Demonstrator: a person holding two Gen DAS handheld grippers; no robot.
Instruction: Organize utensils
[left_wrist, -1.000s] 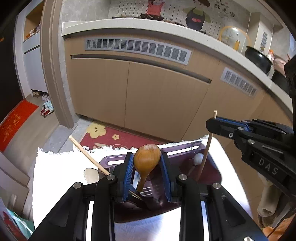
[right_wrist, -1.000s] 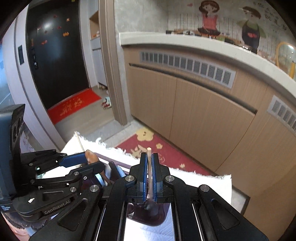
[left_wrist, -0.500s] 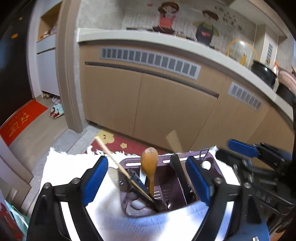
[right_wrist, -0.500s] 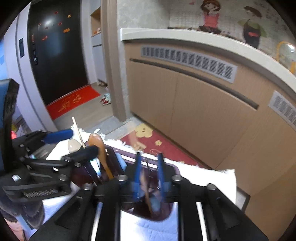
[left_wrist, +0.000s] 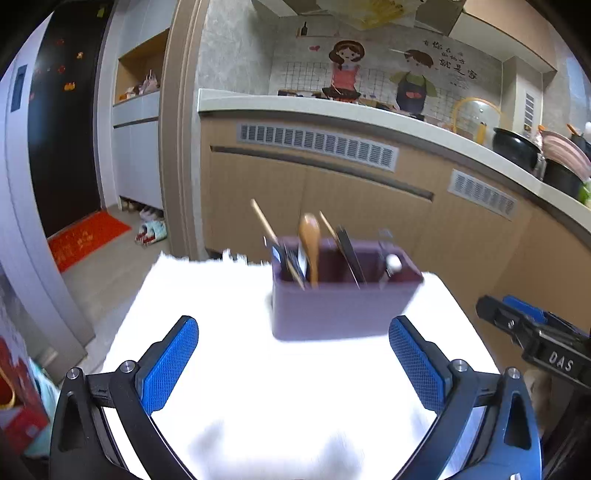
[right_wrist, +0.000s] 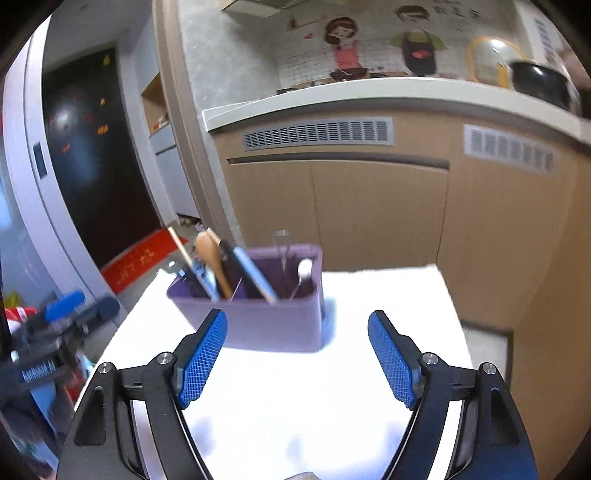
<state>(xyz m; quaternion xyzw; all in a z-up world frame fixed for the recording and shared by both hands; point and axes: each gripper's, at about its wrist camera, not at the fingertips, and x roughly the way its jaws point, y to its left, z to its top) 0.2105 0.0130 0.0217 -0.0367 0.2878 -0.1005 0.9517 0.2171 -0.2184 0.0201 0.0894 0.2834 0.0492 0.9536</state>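
We see the utensils' lower ends hidden inside the purple holder, blurred ahead of our fingers.

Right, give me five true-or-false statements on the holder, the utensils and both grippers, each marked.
1. The left gripper is open and holds nothing. True.
2. The wooden spoon lies flat on the white cloth. False: it stands in the purple holder.
3. The right gripper is shut on a chopstick. False: its fingers are apart, empty.
4. The purple holder stands on the white cloth. True.
5. The purple holder is empty. False: several utensils stand in it.
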